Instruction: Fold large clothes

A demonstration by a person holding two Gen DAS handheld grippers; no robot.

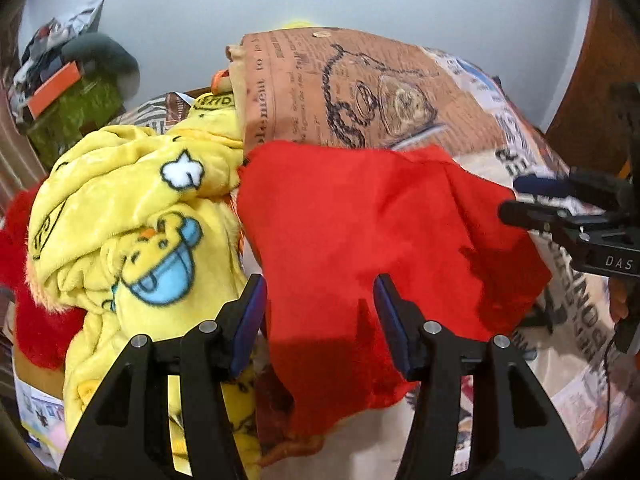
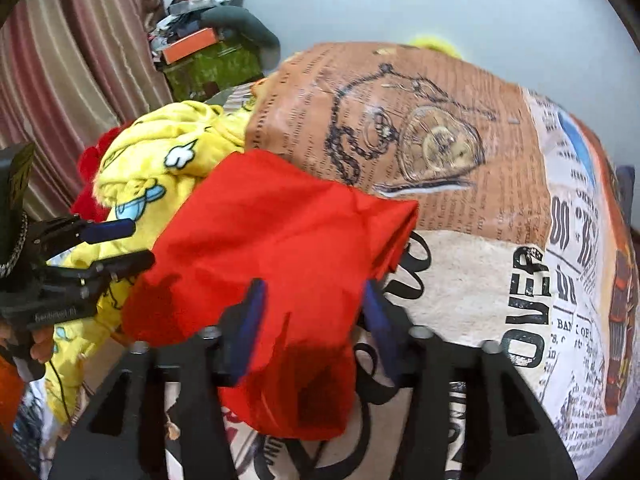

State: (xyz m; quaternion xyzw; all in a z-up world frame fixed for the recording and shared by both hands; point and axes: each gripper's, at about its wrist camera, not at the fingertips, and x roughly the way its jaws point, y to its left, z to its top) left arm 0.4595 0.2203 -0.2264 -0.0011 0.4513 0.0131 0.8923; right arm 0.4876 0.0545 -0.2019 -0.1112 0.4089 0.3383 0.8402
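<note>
Pale wall behind, newsprint-patterned bedsheet underneath; we log both wrist views.

Left gripper: we see its jaws standing wide, blue pads bare, nothing clamped. Directly ahead of it and passing between the fingers lies the red cloth, rumpled, spread on the sheet; whether the pads touch it we cannot tell. To this gripper's left sits a yellow fleece blanket printed with a cartoon chick and white clouds, bunched in a heap, with red fluffy fabric beyond it. Ahead of the cloth stands a brown pillow printed with old newspaper text and a pocket watch on a chain; we can read only "to" and fragments.

Right gripper: jaws likewise spread wide, holding nothing; the red cloth lies between and ahead of its fingers, one edge folded over on the right. From the left view this gripper comes in at the right edge, body marked "DAS". From the right view the left gripper enters at the left.

Sheet lettering to the right of the right gripper: "OVER", plus "BAN" and "OF" in small type. Far left: pink-brown curtain and a green box with clutter on top.
</note>
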